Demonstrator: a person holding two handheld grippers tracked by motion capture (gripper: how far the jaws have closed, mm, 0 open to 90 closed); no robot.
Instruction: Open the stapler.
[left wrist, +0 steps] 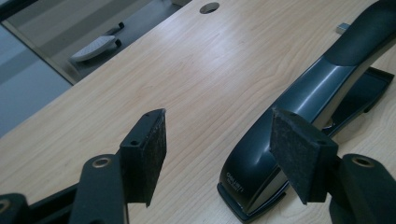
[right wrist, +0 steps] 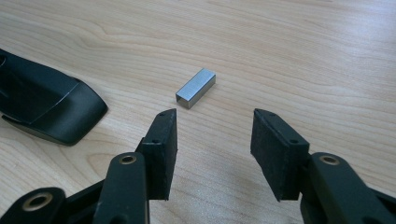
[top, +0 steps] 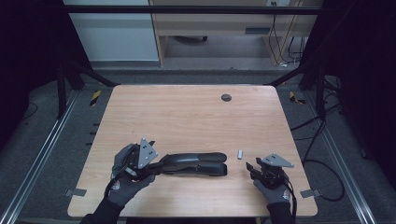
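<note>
A long black stapler (top: 196,164) lies flat near the table's front edge, its length running left to right. My left gripper (top: 154,164) stands open at the stapler's left end; in the left gripper view (left wrist: 219,149) the stapler's back end (left wrist: 261,172) sits just inside the right pad, nothing clamped. A small silver block of staples (top: 240,154) rests right of the stapler. My right gripper (top: 252,167) is open, a short way in front of the staples. In the right gripper view the staples (right wrist: 196,87) lie just beyond the open fingertips (right wrist: 212,149).
The wooden table (top: 187,116) has a round cable hole (top: 226,97) near its far edge. Black frame bars and cables surround the table on the floor. Gloved hands hold both grippers at the near edge.
</note>
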